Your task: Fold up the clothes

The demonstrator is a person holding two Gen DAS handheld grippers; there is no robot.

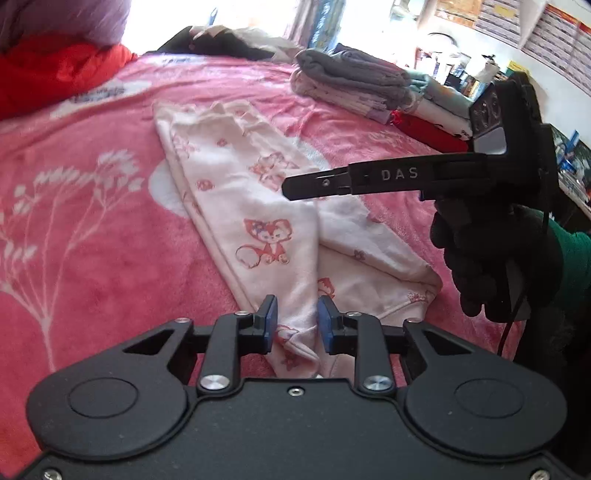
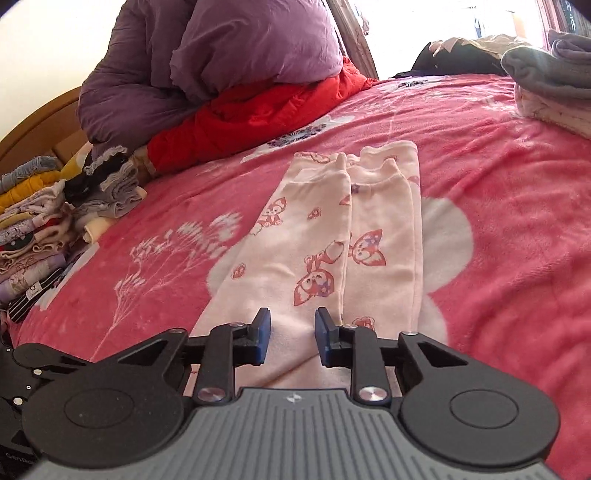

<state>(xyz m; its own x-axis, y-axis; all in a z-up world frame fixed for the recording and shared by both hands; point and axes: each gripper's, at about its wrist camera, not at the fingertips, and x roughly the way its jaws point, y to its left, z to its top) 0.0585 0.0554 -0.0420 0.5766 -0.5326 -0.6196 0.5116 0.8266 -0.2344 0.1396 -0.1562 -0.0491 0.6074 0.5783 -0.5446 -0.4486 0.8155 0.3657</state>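
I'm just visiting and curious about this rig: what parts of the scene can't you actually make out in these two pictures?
- Near end of the white fox-print trousers: both views, hidden under each gripper's body.
- Right gripper seen side-on in the left wrist view: jaw gap not visible there.
- Window area behind the grey folded stack: overexposed.
- Stacked folded clothes: right wrist view, cut off by the left edge.
- Wall posters: text too small to read.
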